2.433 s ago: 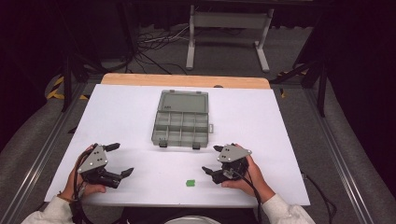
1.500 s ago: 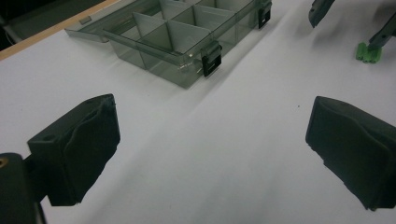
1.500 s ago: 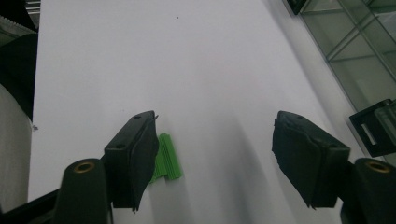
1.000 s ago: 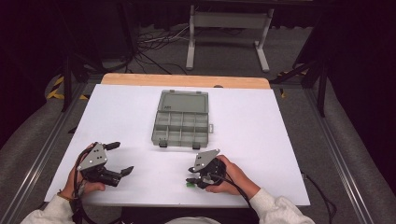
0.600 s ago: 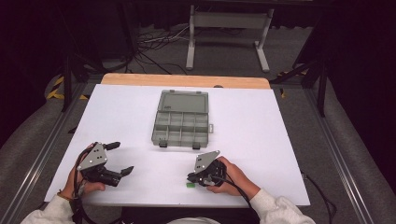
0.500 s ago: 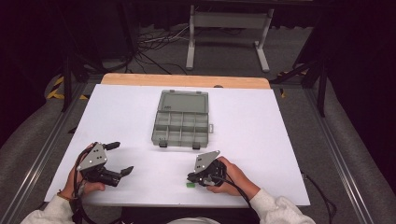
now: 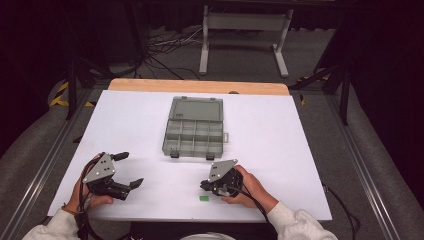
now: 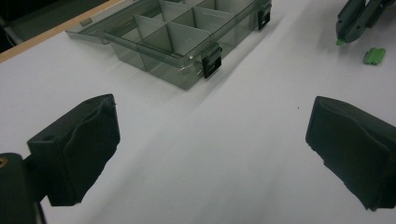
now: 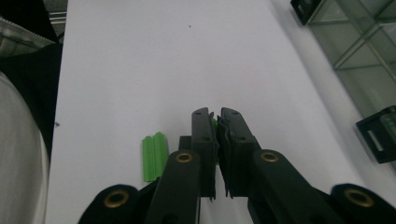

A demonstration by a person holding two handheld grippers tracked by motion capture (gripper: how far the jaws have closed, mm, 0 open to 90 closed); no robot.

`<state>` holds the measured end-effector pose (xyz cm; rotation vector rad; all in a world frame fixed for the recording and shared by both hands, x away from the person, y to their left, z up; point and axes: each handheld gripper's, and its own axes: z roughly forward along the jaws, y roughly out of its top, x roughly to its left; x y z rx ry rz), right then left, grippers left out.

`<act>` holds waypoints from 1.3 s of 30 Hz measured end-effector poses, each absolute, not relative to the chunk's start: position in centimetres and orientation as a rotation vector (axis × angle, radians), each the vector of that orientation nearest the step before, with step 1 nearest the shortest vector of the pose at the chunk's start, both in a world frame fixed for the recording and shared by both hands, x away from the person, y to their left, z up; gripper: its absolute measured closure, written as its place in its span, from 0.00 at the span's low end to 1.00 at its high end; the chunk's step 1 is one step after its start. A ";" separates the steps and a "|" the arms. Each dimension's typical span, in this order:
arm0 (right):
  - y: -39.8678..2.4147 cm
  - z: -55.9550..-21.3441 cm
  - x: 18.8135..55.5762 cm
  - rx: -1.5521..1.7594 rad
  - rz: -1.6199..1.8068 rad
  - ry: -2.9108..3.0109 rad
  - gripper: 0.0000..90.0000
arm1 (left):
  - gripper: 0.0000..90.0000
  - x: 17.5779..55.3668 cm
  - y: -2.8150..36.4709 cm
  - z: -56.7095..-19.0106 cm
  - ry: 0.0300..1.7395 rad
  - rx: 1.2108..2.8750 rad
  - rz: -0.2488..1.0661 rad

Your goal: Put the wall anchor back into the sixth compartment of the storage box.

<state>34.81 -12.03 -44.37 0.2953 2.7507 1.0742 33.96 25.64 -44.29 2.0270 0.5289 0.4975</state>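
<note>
Right gripper (image 9: 217, 122) is clenched on a small green plastic piece (image 9: 215, 126) near the desk's (image 7: 280, 130) front edge; a second green piece (image 9: 154, 155) lies just beside. Light, stiff, tiny, likely slippery: pinch across its sides. Left gripper (image 8: 210, 154) rests released.

My high view looks forward and down over the whole white table (image 7: 280, 130) from above my side. My left gripper view sits low and close, facing across to the compartment box (image 8: 187, 42). My right gripper view looks steeply down onto the tabletop, catching that box's corner (image 9: 369, 56), as the high view does (image 7: 194, 132)
</note>
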 end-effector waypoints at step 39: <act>-12.0 -41.4 38.3 0.406 1.162 2.553 0.95 | 0.03 33.9 25.5 -44.4 0.538 2.032 0.514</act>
